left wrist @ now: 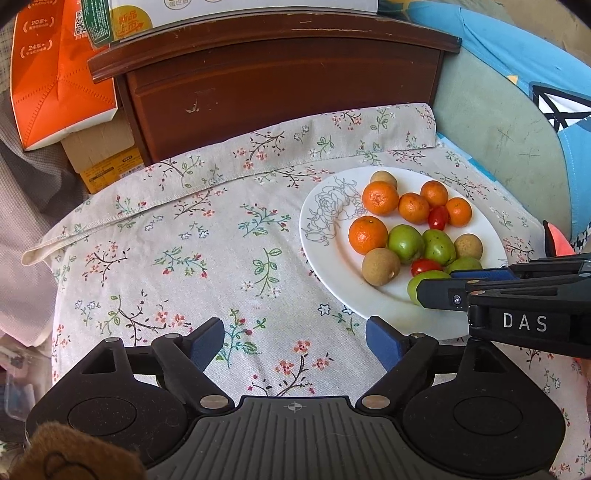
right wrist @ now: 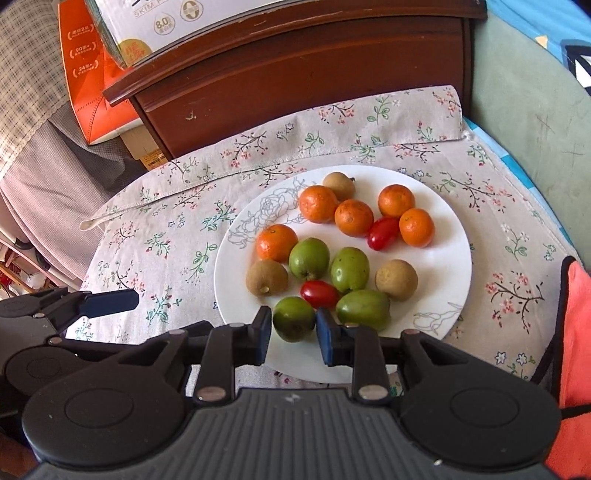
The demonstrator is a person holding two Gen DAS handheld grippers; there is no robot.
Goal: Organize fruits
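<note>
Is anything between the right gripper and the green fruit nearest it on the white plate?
Nothing visible. The right gripper has its blue pads on either side of the nearest round green fruit at the near edge of the white plate. The small red tomato lies just beyond it.

White letters "DAS" on the black body of the right claw (left wrist: 524, 321), "90" and "24" in white brackets on the orange paper carton (left wrist: 48, 70), "SKIM" and "8.0" on the white cardboard box (right wrist: 177, 22) atop the dark wooden cabinet (right wrist: 295, 85)
</note>
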